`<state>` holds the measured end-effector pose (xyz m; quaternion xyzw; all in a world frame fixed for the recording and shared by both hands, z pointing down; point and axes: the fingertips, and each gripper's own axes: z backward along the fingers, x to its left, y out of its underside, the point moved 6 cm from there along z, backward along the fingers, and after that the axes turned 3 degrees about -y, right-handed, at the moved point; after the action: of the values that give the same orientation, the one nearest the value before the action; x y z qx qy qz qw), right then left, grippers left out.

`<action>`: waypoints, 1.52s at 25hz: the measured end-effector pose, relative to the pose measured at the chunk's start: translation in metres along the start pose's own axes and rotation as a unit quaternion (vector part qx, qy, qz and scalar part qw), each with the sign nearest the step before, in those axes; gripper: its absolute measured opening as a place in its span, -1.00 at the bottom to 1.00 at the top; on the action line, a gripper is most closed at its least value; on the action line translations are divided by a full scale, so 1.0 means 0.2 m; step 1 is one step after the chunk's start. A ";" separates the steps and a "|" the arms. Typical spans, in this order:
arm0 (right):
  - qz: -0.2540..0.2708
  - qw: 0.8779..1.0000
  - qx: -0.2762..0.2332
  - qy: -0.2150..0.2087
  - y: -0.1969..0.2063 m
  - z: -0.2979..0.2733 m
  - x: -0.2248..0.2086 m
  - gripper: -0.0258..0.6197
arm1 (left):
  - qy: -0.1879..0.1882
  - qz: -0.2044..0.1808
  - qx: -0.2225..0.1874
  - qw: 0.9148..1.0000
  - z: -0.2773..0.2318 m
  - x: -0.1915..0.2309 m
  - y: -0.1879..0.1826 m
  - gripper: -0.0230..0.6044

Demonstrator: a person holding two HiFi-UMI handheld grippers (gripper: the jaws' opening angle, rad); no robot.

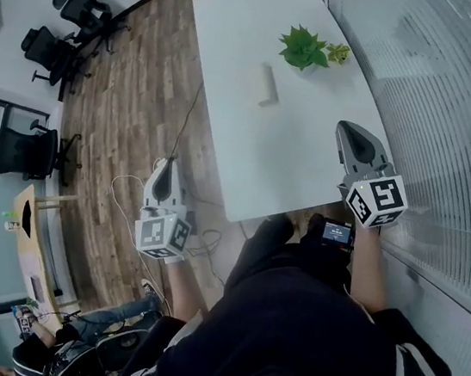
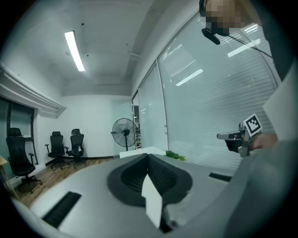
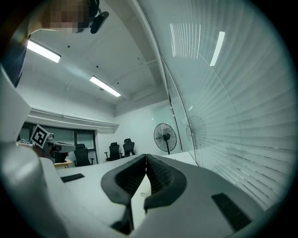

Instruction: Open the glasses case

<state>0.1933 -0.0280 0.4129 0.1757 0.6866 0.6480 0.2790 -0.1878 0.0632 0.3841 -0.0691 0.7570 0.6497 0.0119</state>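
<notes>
The glasses case (image 1: 269, 85), a pale oblong, lies closed on the white table (image 1: 235, 70), short of the middle. My right gripper (image 1: 349, 128) hovers over the table's near right corner, apart from the case, jaws shut and empty (image 3: 146, 156). My left gripper (image 1: 167, 165) hangs over the wooden floor left of the table's near edge, its jaws shut with nothing between them (image 2: 148, 157). Each gripper view shows the other gripper off to the side; the case shows in neither.
A small green plant (image 1: 306, 48) stands at the table's far right. A glass wall with blinds (image 1: 453, 126) runs close along the right. Office chairs (image 1: 59, 49) and a fan (image 2: 123, 131) stand farther off. Cables (image 1: 202, 239) lie on the floor.
</notes>
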 end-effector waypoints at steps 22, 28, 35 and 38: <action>0.133 0.990 0.028 0.021 -0.01 -0.63 0.05 -0.87 | 0.030 0.060 -0.010 0.998 -0.50 0.39 0.10 -0.94; 0.119 0.993 0.023 -0.006 0.17 -0.88 -0.07 -0.87 | 0.018 0.038 -0.003 0.999 -0.51 0.35 0.06 -0.94; 0.212 0.968 0.104 -0.083 0.42 -1.09 0.02 -0.82 | 0.027 0.031 0.024 0.999 -0.52 0.33 0.09 -0.93; 0.324 0.921 0.179 -0.120 0.66 -1.19 0.07 -0.45 | 0.038 0.027 0.041 0.998 -0.53 0.31 0.13 -0.93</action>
<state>0.0208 -0.1957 0.5431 0.5117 0.6585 0.5431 0.0981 -0.2453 -0.0424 0.4187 -0.0730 0.7846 0.6149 -0.0314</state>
